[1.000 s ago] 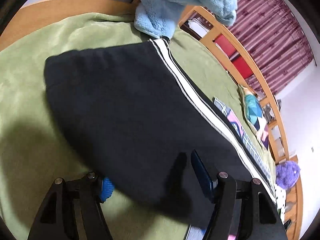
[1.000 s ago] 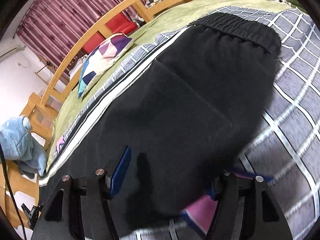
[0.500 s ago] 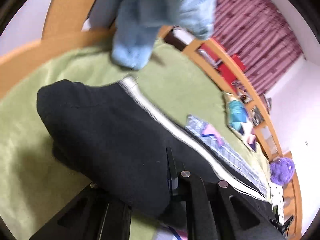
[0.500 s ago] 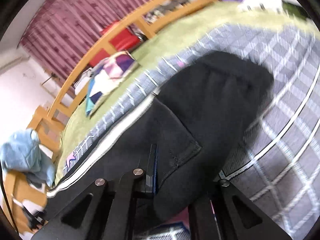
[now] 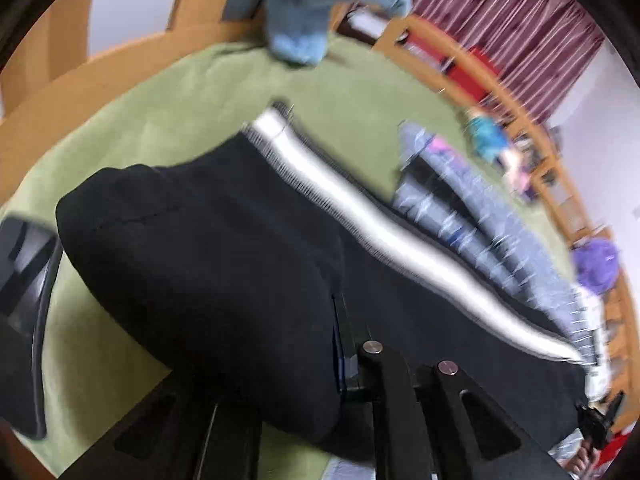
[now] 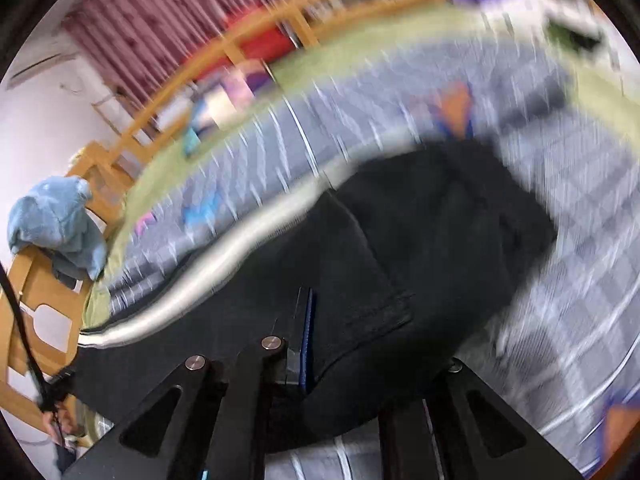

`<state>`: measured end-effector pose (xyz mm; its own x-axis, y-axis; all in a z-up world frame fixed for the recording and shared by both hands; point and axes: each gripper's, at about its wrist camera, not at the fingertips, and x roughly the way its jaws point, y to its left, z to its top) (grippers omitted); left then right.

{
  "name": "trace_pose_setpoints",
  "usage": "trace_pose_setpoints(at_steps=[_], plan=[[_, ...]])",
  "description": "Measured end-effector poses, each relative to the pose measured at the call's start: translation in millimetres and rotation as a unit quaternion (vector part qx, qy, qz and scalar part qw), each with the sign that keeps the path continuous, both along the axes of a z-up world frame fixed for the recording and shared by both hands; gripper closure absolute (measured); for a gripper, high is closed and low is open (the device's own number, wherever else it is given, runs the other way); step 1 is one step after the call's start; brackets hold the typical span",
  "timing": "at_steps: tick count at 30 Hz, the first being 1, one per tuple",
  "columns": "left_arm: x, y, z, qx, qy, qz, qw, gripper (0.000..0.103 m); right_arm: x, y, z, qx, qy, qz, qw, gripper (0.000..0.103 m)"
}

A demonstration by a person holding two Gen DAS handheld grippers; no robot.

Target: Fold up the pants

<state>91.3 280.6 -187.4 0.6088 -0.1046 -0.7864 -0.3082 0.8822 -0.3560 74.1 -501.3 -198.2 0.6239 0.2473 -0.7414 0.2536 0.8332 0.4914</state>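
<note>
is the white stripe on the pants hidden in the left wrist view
No, the white stripe runs plainly along the far edge of the black pants.

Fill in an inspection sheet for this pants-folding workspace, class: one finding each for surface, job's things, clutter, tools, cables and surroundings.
Surface: bed with green blanket and grey checked quilt.
Job's things: black pants with a white side stripe, near edge lifted.
Clutter: blue towel on the bed frame, patterned pillow, purple plush.
Tools: left tool and right tool each shut on the pants' near edge.
Cables: black cord at the bed end.
Surroundings: wooden bed rail, maroon curtain.
</note>
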Motion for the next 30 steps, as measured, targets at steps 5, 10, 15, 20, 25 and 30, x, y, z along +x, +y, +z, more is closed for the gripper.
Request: trace_pose_setpoints(at_steps=[5,10,15,20,25,30], plan=[[-9.1,1.1,0.2,-0.004,0.045,0.024,0.9987,0.066,-34.9,-11.0,-28.6,0.044,0.006,-0.034,0.998,0.065],[-23.1,-11.7,27.4,0.032,0.021,0.02,0.9991,0.043,-67.0,-32.2,-8.2,0.044,-0.046,-0.069,0.996,0.039],[-24.9,-21.2,39.0,0.037,0.018,0.025,0.9988,0.04,-41.4,-56.0,-32.7,0.104,-0.046,-0.106,0.988,0.032],[-33.0,-27.4,59.0,0.033,-0.016,0.025,0.999,0.04,1.1,-67.6,-46.9,0.154,-0.05,-0.141,0.977,0.068],[-26.4,-37.4,78.8,0.05,-0.035,0.016,0.998,0.04,9.8,-73.7,6.7,0.088,-0.107,-0.102,0.985,0.09],[-10.7,-55.1,86.2,0.06,-0.053,-0.015,0.9967,0.04,-2.0,-96.3,-11.7,0.064,-0.059,-0.114,0.99,0.082]])
